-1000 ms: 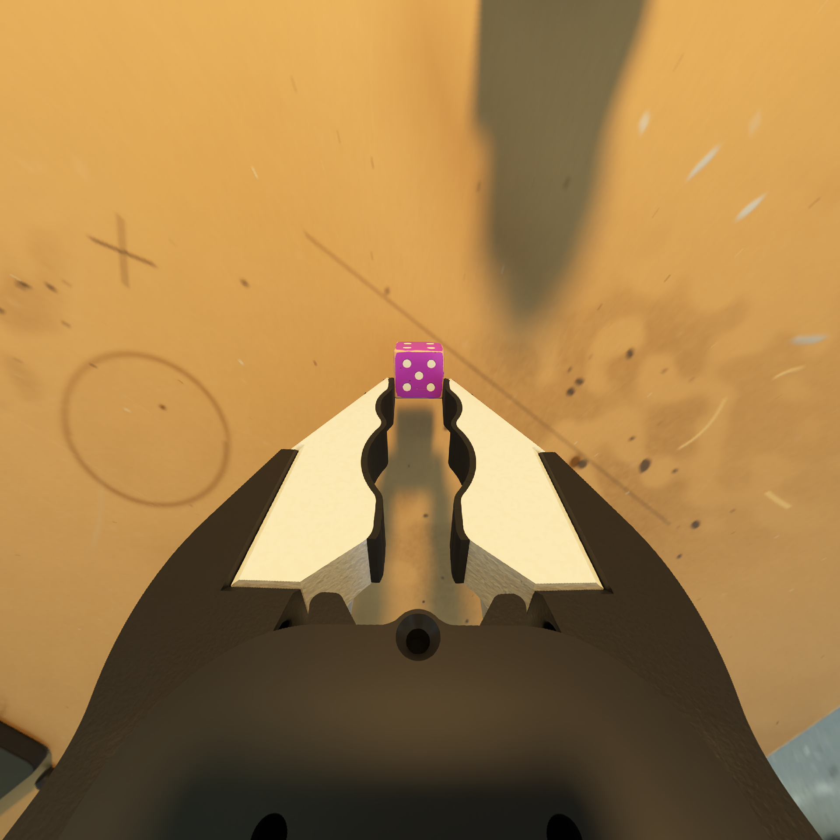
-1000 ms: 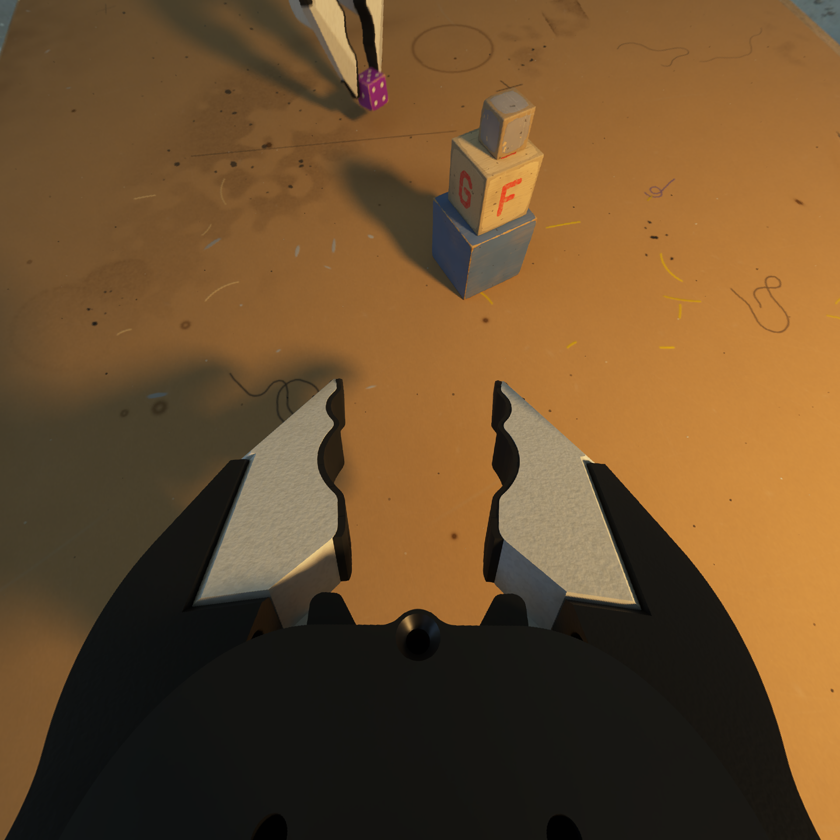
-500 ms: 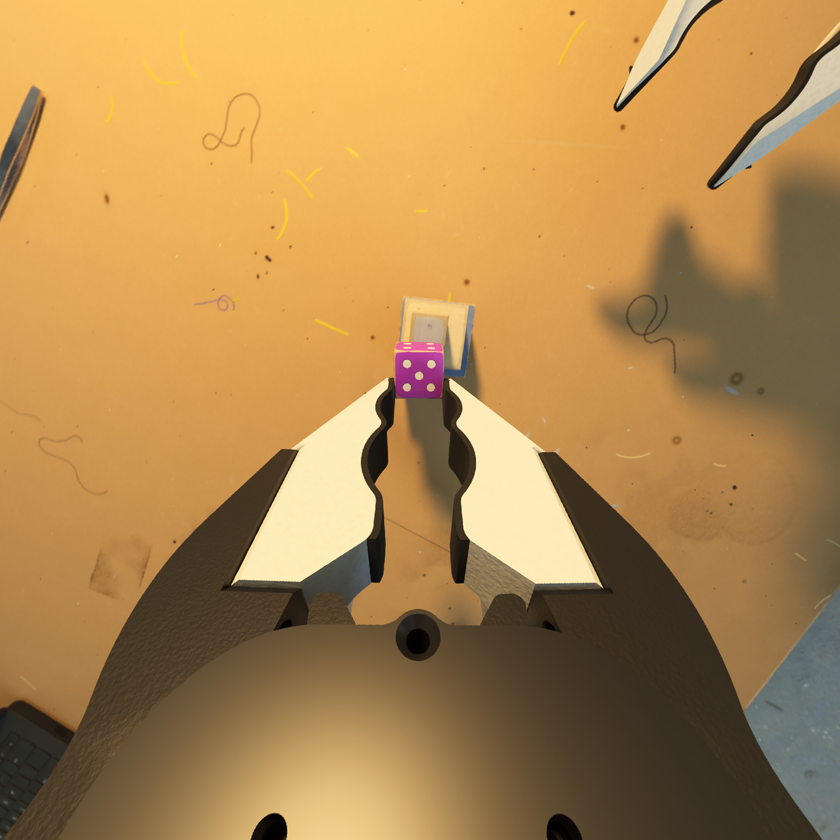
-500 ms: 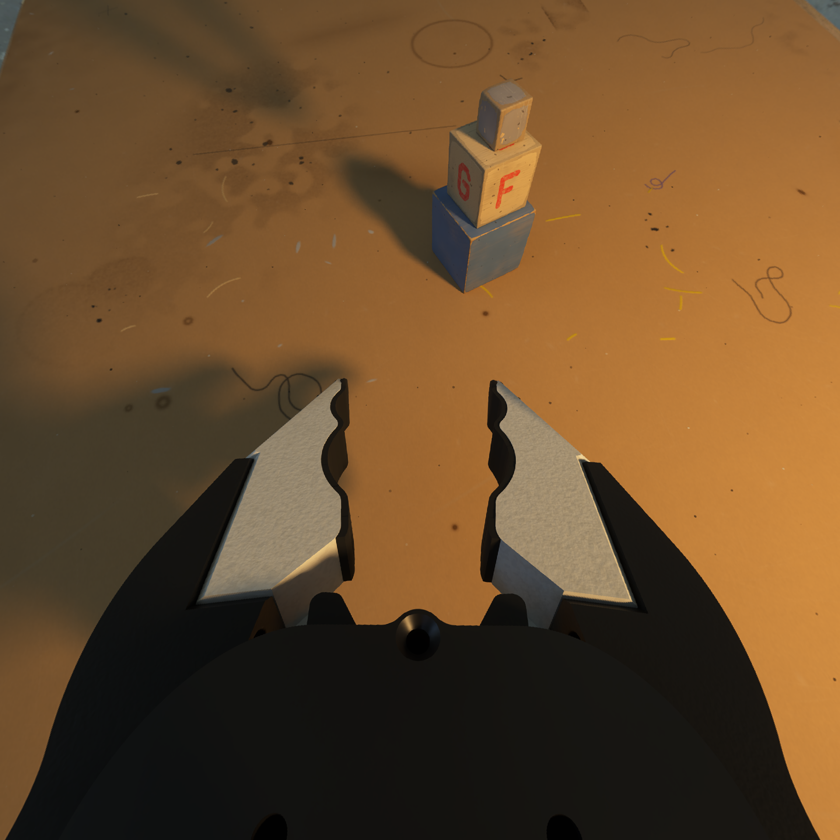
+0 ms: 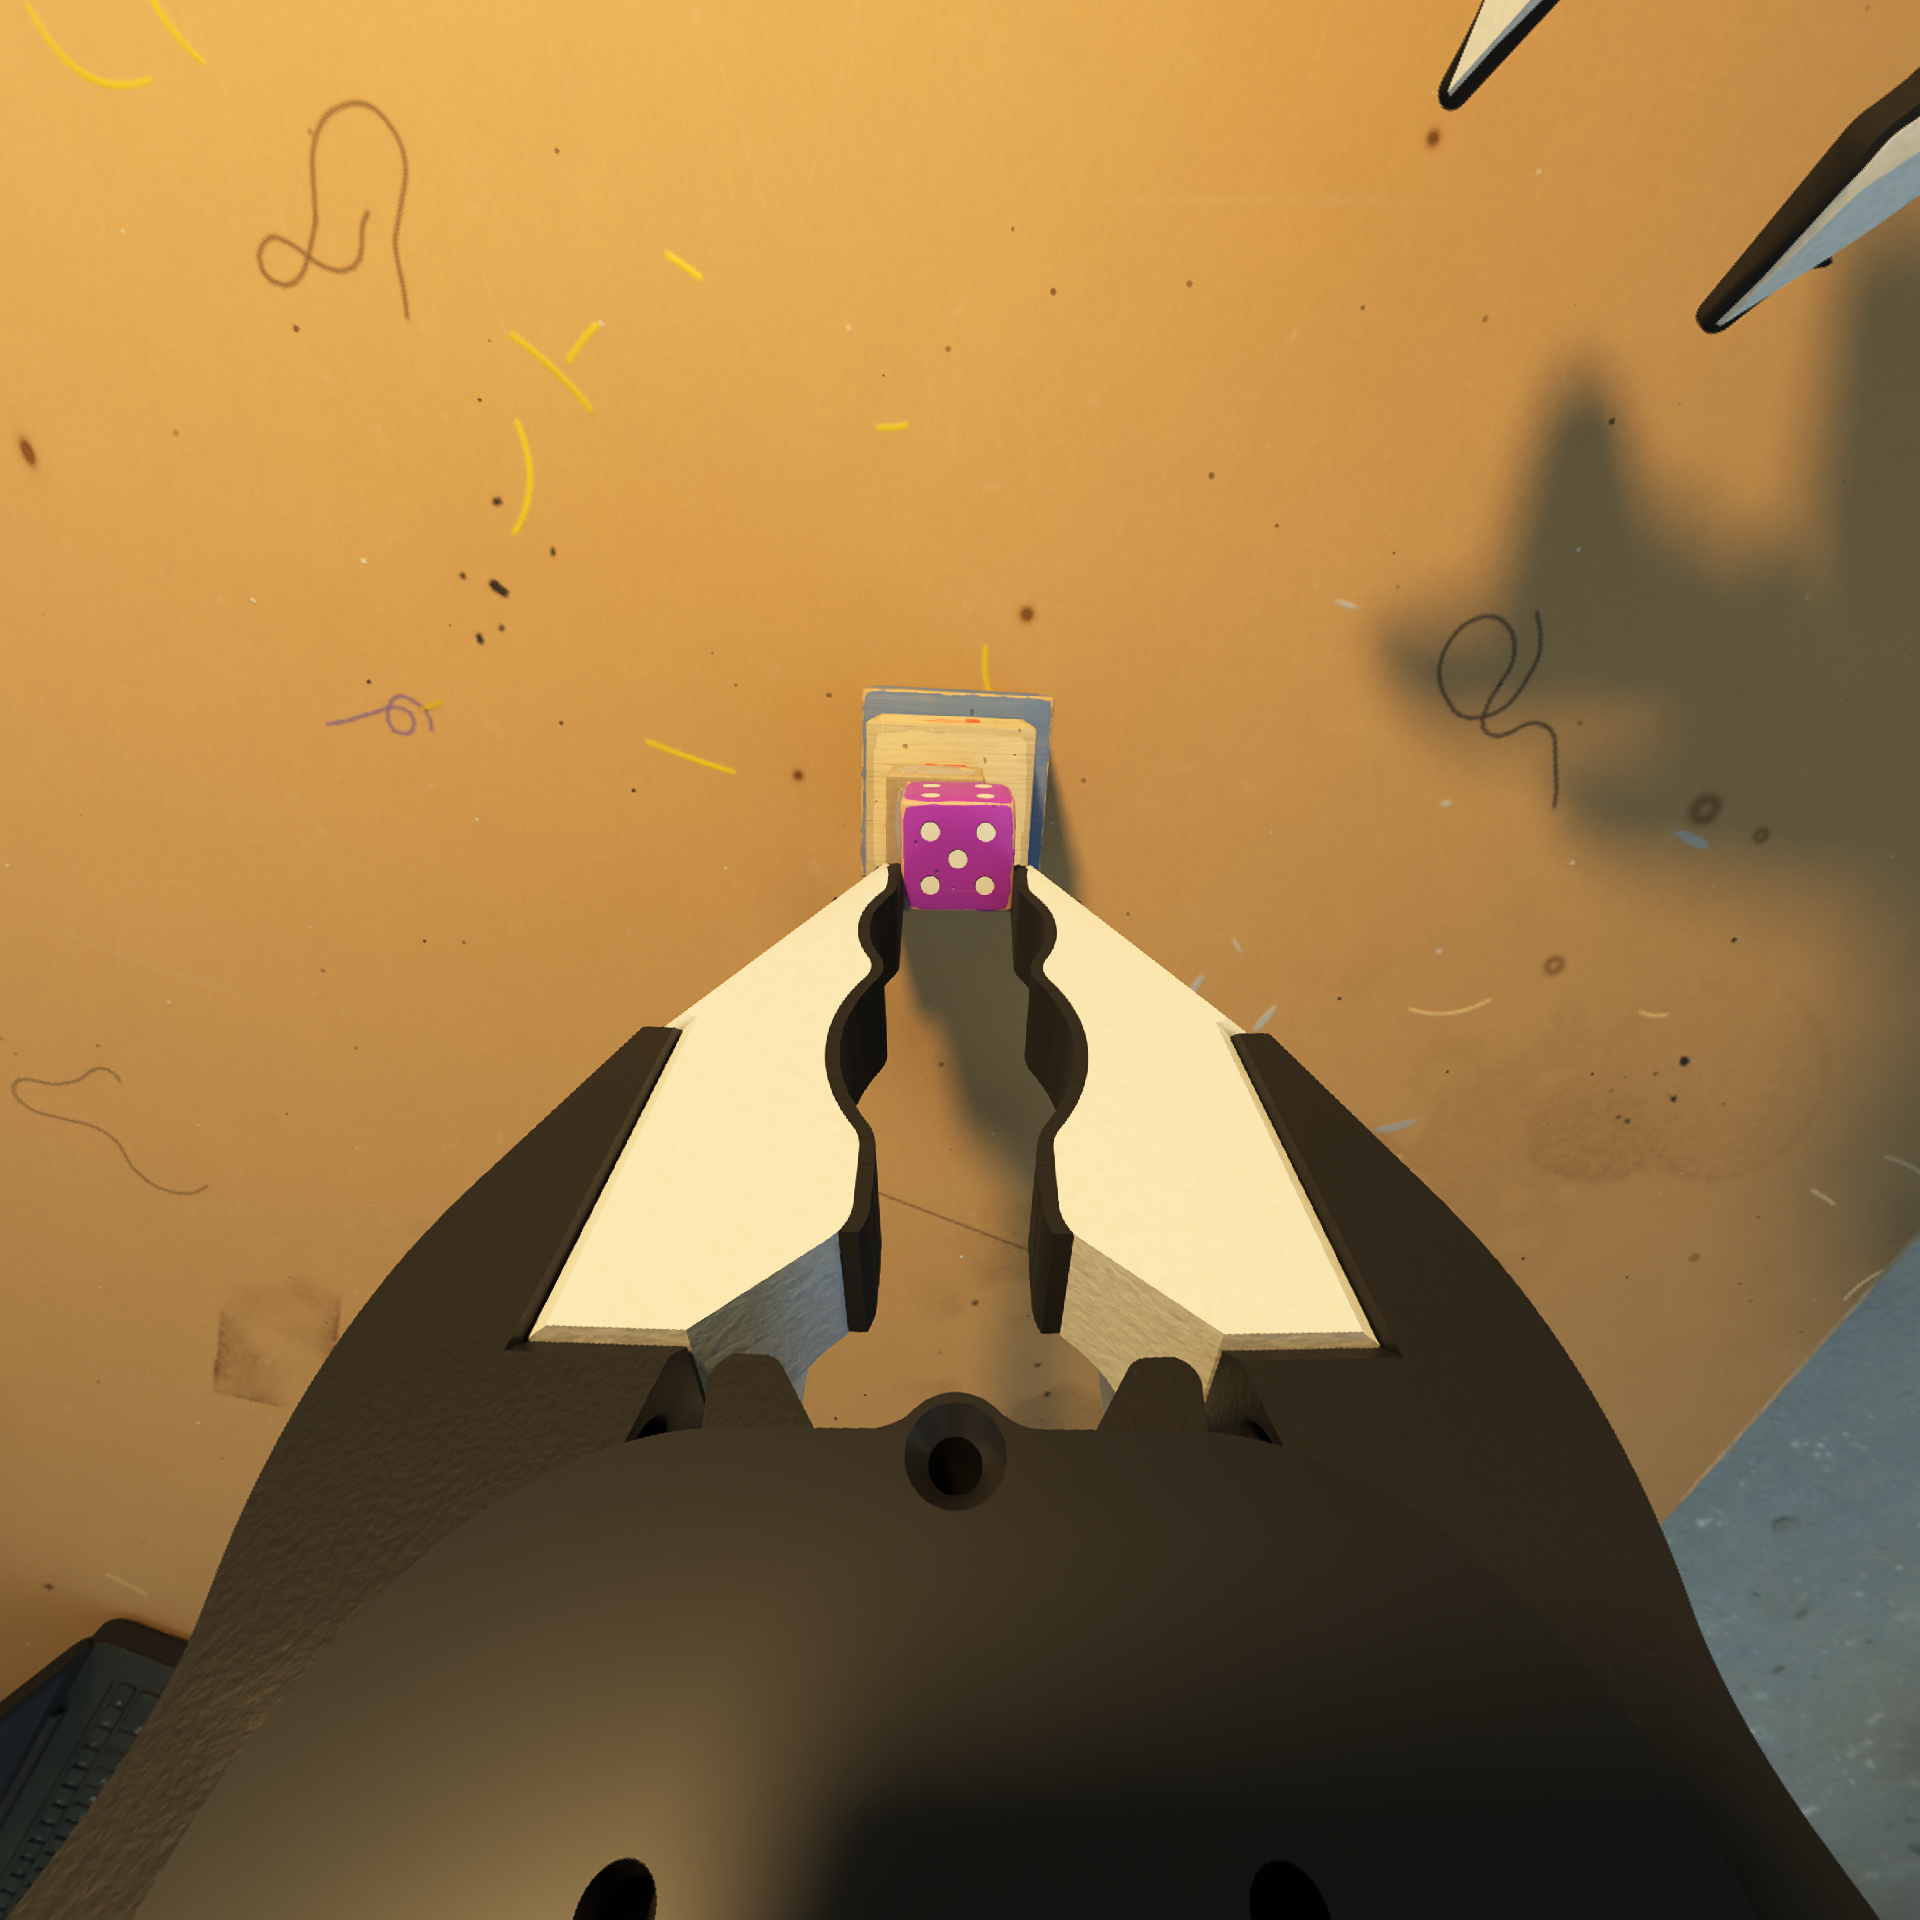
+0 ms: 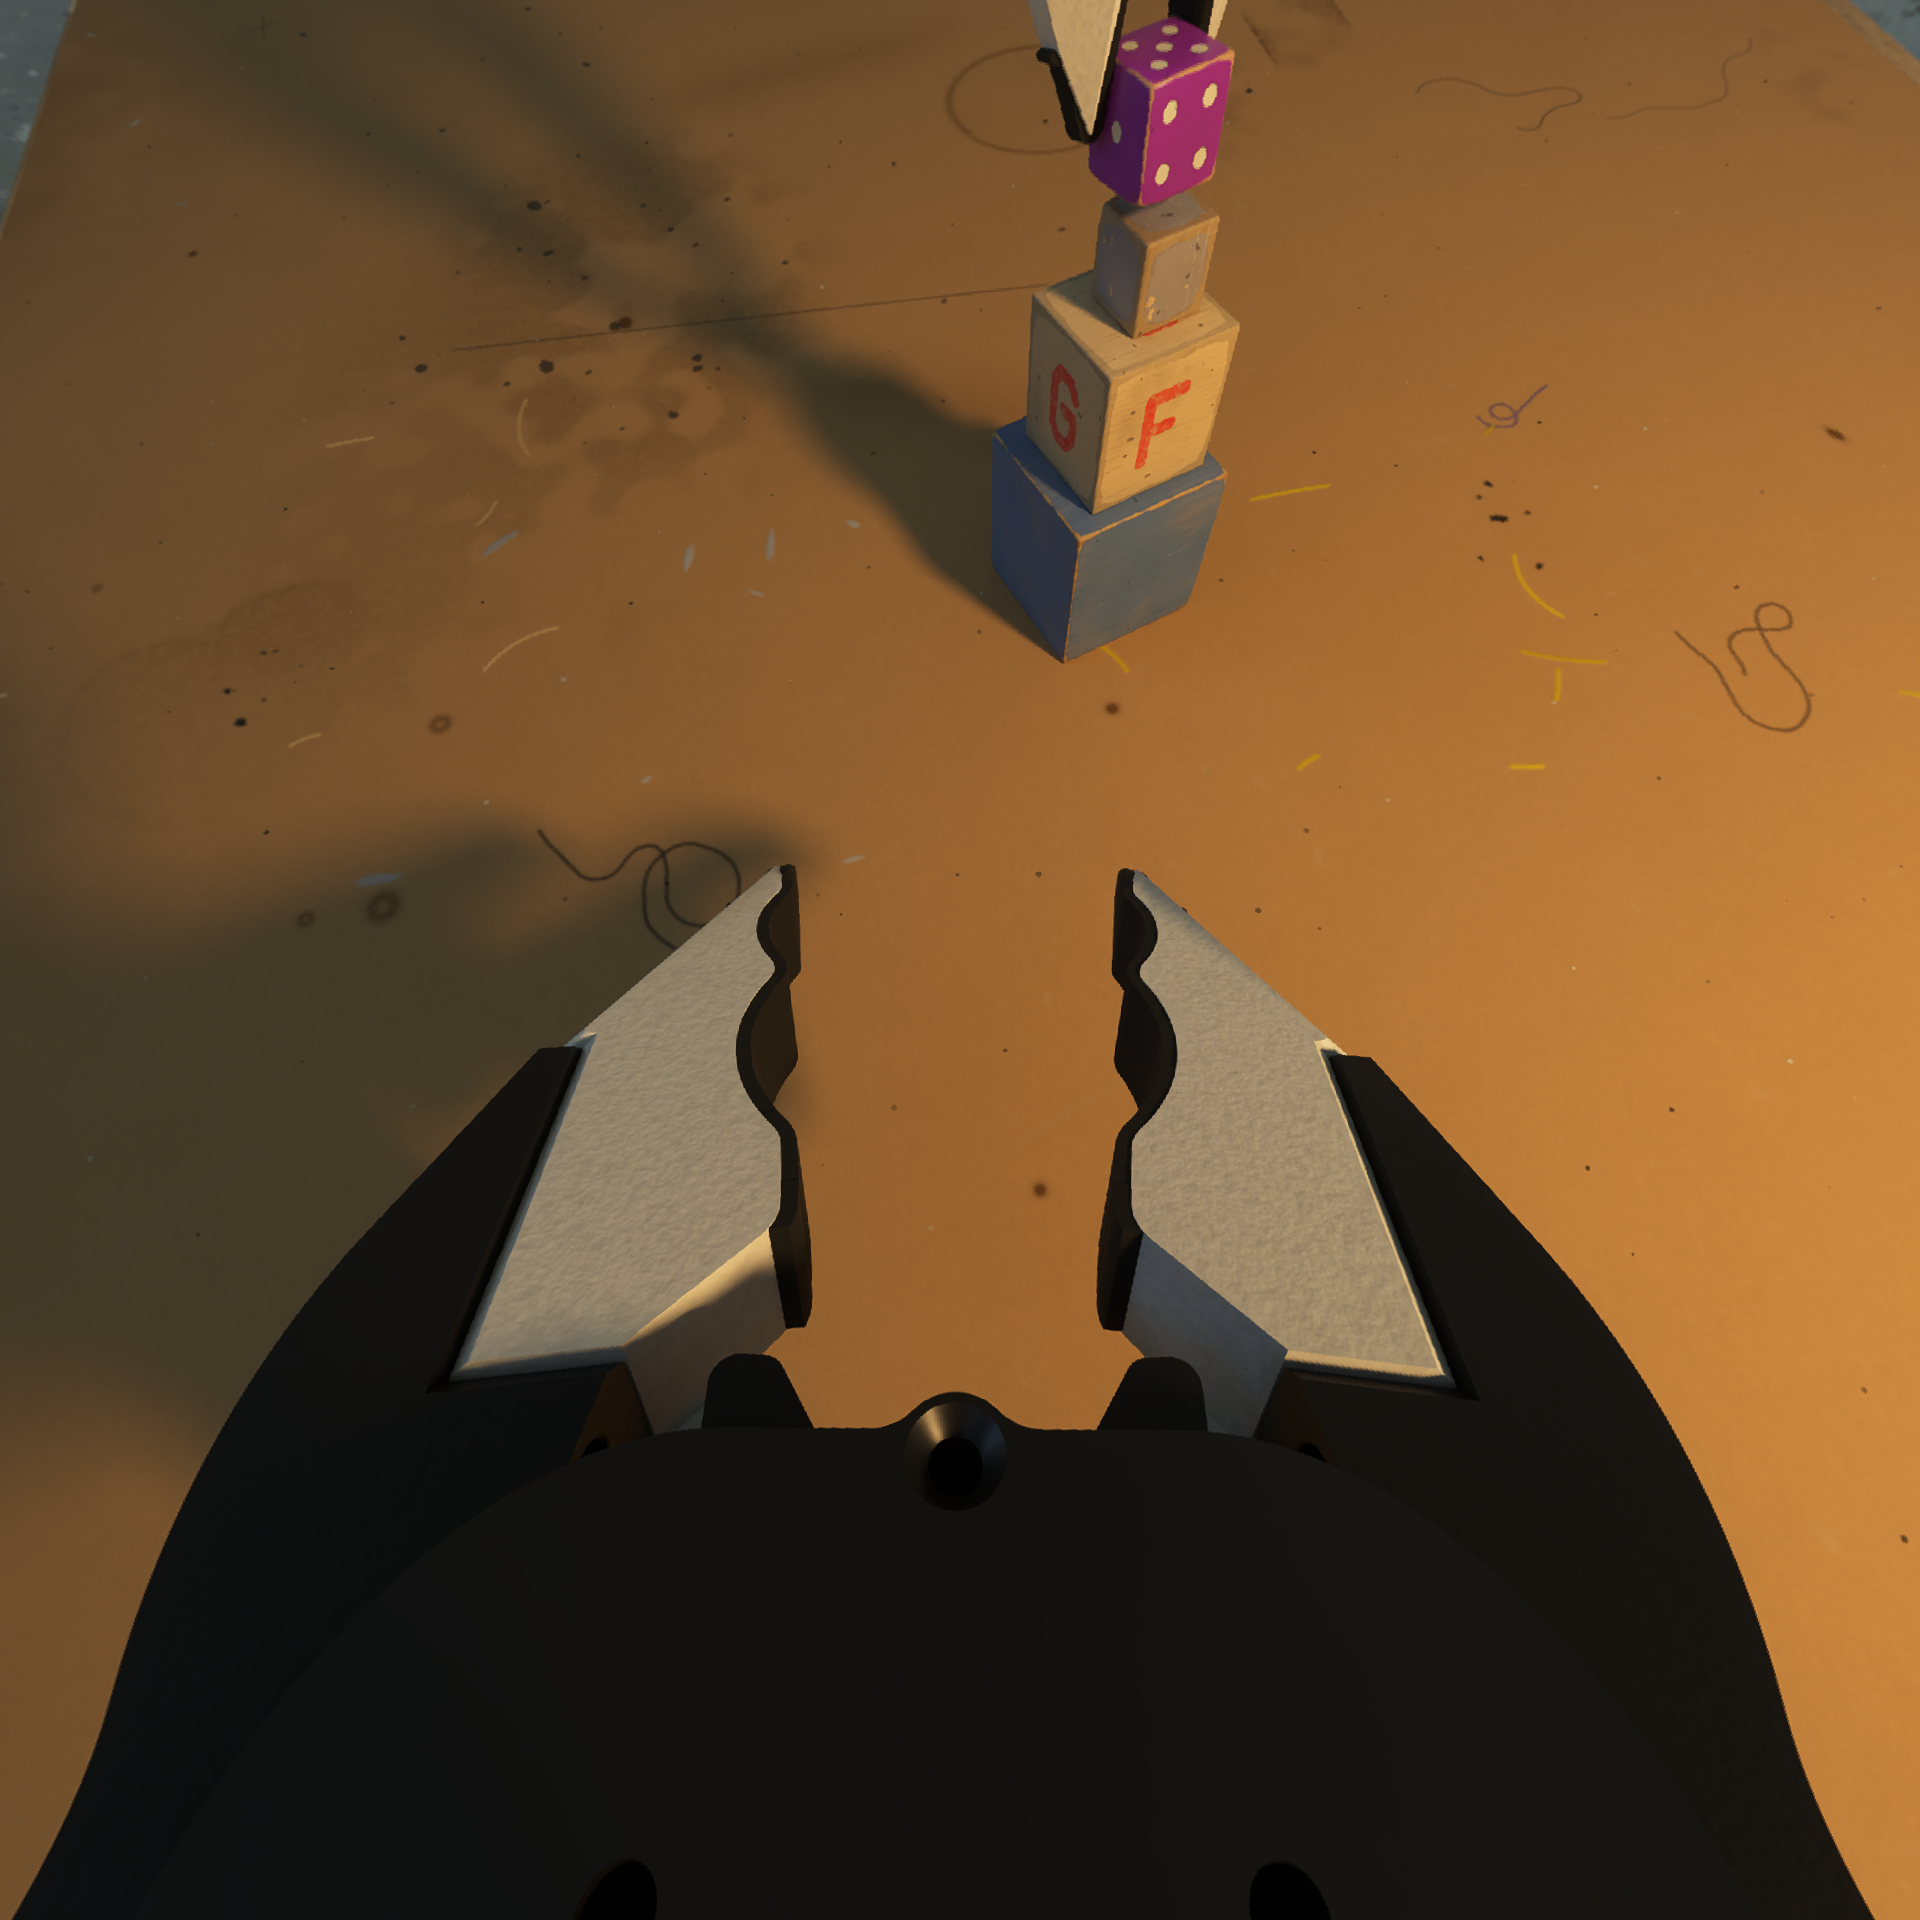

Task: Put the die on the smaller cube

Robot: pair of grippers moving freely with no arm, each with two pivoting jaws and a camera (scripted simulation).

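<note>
1. The left tongs (image 5: 956, 883) are grasping the small magenta die with white pips (image 5: 957, 847), clenched on its two sides at the very tips.
2. The right tongs (image 6: 956, 883) are standing released and empty, hovering over the orange-brown desk (image 6: 416, 623), well apart from the stack.
3. The die is hanging directly above the small weathered grey wooden cube (image 6: 1155, 262), very close to its top face; whether they are touching, I cannot tell.
4. That cube is sitting on a pale wooden block with red letters (image 6: 1132, 400), itself on a large worn blue cube (image 6: 1107, 561), toward the desk's far edge in the right wrist view.
5. Judgement: carrying and aligning are looking complete; lowering, releasing and withdrawing are remaining.
6. Writing: red letters are showing on the pale block; no brands are showing.
</note>
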